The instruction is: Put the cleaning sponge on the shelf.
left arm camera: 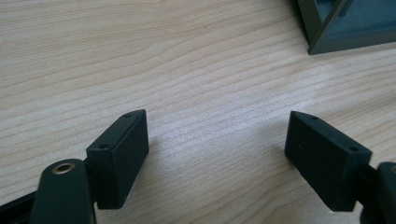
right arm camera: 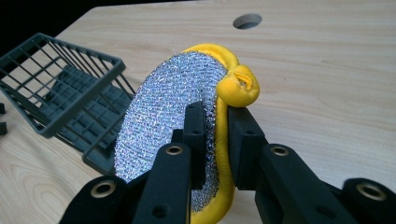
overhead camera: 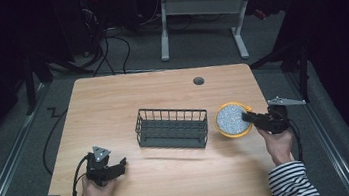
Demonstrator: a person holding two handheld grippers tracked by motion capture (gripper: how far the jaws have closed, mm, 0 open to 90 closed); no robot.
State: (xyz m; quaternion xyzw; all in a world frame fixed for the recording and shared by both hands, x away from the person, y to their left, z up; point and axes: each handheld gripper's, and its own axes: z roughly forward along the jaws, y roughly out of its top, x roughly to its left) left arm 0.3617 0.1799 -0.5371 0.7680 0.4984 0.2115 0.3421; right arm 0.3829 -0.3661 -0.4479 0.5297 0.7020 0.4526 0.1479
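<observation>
- High view: a light wooden table (overhead camera: 161, 89) carries a dark grey wire basket (overhead camera: 171, 127) near its centre, with a round cable hole (overhead camera: 198, 81) toward the far edge.
- High view: a round scouring pad with a silver mesh face and a yellow fabric rim (overhead camera: 233, 119) is just beside the basket's right end, held by the right gripper (overhead camera: 247, 116), whose jaws point left onto the pad's right edge.
- High view: the person's right hand (overhead camera: 279, 143), in a striped sleeve, holds that gripper at the table's right edge.
- High view: the left gripper (overhead camera: 120, 162) rests low over the near-left part of the table, well apart from the basket, jaws pointing right.
- Left gripper view: the two black jaws stand wide apart with nothing between them, over bare wood grain. A corner of the dark grey wire basket (left arm camera: 348, 25) shows at the upper right.
- Right gripper view: the jaws are clamped on the scouring pad (right arm camera: 163, 121), one on the silver mesh face, the other on the yellow back. The pad stands on edge, tilted, and its yellow loop (right arm camera: 240, 86) sits just above the jaw tips.
- Right gripper view: the basket (right arm camera: 65, 93) lies to the left, behind the pad; the cable hole (right arm camera: 247, 20) is at the top.
</observation>
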